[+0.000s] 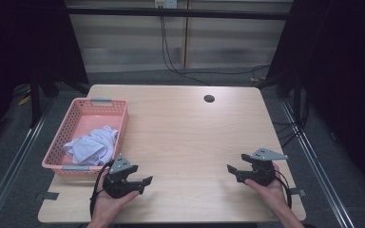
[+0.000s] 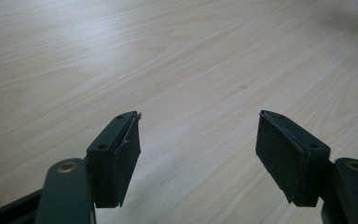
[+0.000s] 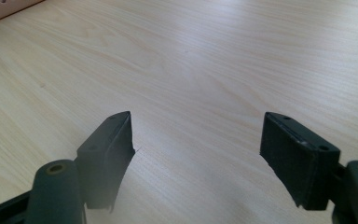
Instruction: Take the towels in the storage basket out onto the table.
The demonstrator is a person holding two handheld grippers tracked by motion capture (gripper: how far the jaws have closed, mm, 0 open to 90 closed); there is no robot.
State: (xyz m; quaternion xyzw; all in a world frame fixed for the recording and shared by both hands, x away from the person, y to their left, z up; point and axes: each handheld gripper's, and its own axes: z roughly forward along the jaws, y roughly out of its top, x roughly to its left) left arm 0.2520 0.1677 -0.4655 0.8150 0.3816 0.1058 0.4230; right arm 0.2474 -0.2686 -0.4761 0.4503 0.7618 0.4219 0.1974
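High view: wooden table (image 1: 190, 142) w/ both hands at its near edge. Left gripper (image 1: 146, 182) sits at approx. 7 o'clock on the tabletop, held in the person's left hand (image 1: 105, 204), tips pointing toward 3 o'clock. Right gripper (image 1: 231, 170) sits at approx. 5 o'clock, held in the right hand (image 1: 271, 190), tips pointing toward 9 o'clock. The two grippers face each other, well apart, w/ bare wood between them.

Left gripper view: jaws spread wide, released, nothing between the pads (image 2: 127, 161); only table grain beyond. Right gripper view: jaws likewise spread, released, empty; pads (image 3: 286, 154) frame bare wood, and a strip of pink basket wall shows at 11 o'clock.

Pink plastic basket (image 1: 66, 130), perforated sides, at approx. 9 o'clock on the table, its near end just beside the left gripper at that gripper's 11 o'clock. Inside, toward its near end: crumpled white cloth (image 1: 92, 145), poss. a garment, resolution too low to say. Neither gripper touches it.

Round cable hole (image 1: 209, 99) at 1 o'clock, near the far edge.
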